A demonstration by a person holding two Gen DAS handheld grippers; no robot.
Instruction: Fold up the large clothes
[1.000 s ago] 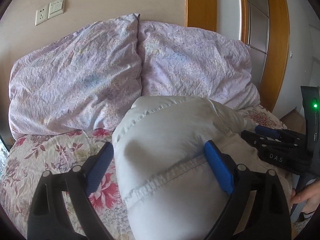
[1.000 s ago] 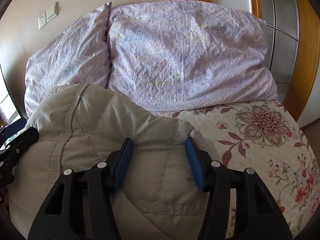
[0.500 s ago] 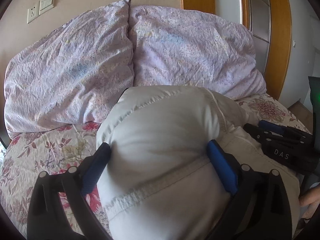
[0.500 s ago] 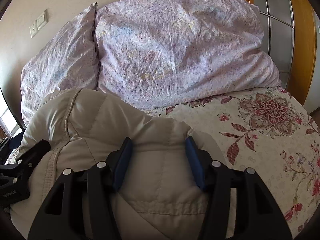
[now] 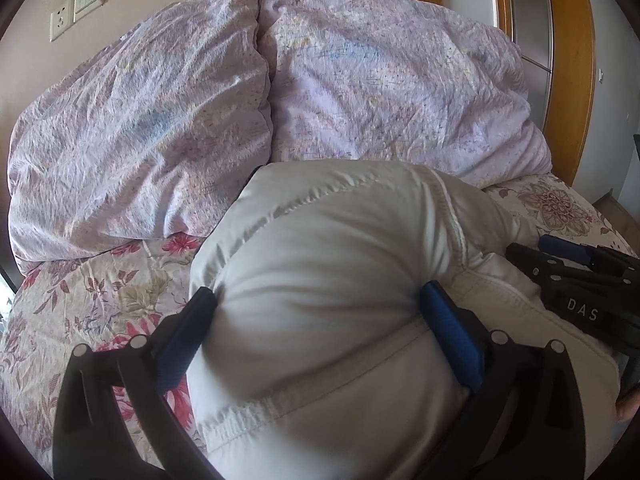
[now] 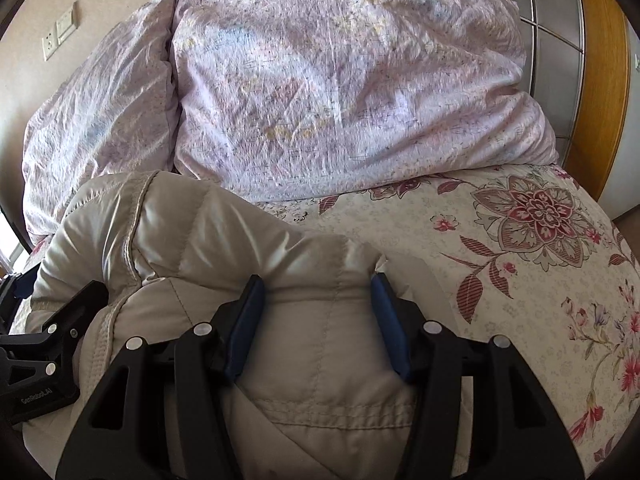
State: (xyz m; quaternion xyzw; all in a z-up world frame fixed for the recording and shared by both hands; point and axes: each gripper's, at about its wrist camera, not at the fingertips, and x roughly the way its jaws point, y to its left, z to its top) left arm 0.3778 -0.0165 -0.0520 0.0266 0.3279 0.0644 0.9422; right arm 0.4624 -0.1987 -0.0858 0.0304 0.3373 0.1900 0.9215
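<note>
A puffy pale grey-beige down jacket (image 5: 328, 280) lies bunched in a thick roll on the floral bed sheet (image 5: 100, 292). My left gripper (image 5: 316, 300) clamps the roll's left part between its wide-set blue pads. My right gripper (image 6: 318, 288) clamps the right part of the same jacket (image 6: 200, 240). Each gripper shows in the other's view: the right one (image 5: 576, 280) at the right edge, the left one (image 6: 48, 344) at the left edge. The jacket's lower layers are hidden under the roll.
Two large lilac pillows (image 5: 140, 120) (image 6: 340, 80) lean against the wall just beyond the jacket. A wooden headboard and door frame (image 5: 568, 60) stand at the right. Bare floral sheet (image 6: 520, 260) lies to the right of the jacket.
Both grippers have carried the jacket roll forward toward the pillows, which now look closer and larger. The grips on the jacket have not changed.
</note>
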